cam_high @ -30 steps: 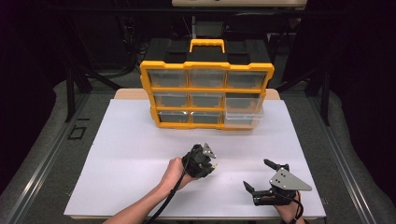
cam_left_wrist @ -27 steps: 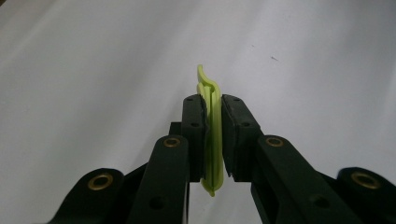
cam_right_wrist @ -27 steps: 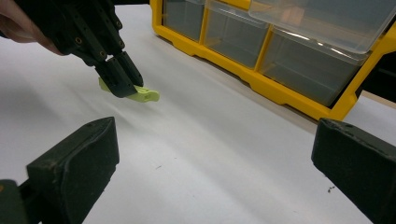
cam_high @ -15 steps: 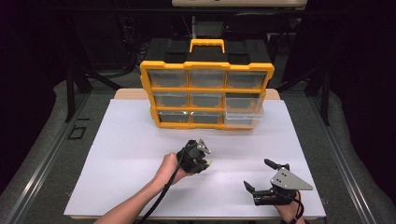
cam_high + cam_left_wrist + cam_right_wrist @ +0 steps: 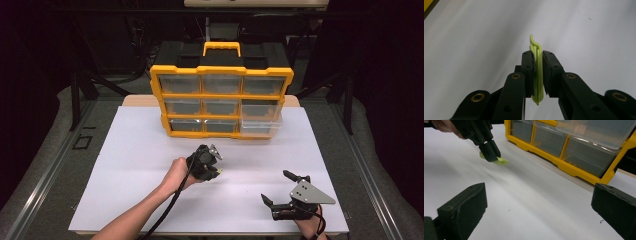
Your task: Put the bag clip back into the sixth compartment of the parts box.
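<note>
My left gripper (image 5: 214,171) (image 5: 538,56) is shut on a thin lime-green plastic clip (image 5: 537,75), held edge-on between its jaws just above the white table sheet (image 5: 125,165). In the right gripper view that same clip (image 5: 500,161) pokes out past the left gripper's jaws at upper left. My right gripper (image 5: 280,189) rests near the front right of the sheet, jaws wide open with nothing between them. A yellow-and-black drawer organiser (image 5: 220,100) stands at the back; its lower right clear drawer (image 5: 260,123) is pulled out.
The organiser's drawers (image 5: 554,142) are translucent, closed but for the pulled-out one. The white sheet (image 5: 529,205) lies bare between the grippers. Dark floor and metal rails (image 5: 45,170) flank the table.
My left gripper has drifted left and slightly toward the organiser, still holding the green clip. The right gripper has stayed put.
</note>
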The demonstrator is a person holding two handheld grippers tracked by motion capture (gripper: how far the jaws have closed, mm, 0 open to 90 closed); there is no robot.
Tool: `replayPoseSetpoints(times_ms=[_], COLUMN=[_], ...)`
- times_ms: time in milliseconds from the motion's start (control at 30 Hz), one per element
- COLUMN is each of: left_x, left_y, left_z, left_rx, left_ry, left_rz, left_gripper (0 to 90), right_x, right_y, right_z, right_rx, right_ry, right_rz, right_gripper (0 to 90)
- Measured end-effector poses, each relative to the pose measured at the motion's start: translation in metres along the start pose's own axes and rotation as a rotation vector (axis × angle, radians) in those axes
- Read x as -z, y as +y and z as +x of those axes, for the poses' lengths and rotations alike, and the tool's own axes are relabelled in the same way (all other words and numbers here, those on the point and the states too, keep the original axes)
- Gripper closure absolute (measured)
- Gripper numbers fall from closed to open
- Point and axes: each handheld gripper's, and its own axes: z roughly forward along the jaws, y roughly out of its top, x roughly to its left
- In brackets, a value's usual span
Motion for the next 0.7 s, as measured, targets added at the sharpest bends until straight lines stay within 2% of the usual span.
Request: replayPoseSetpoints(times_ms=[267,700], left_x=[0.005,0.014], left_y=[-0.001,0.005], left_z=[0.007,0.015], left_rx=[0.006,-0.009], left_ry=[-0.006,-0.002], left_rz=[0.011,0.026], left_gripper=[80.2,80.1], right_x=[0.0,0.0], right_y=[0.0,0.0], right_z=[0.0,0.0], right_rx=[0.001,0.0], right_ry=[-0.003,-0.002], right_rz=[0.002,0.0], right_gripper=[0.0,0.0])
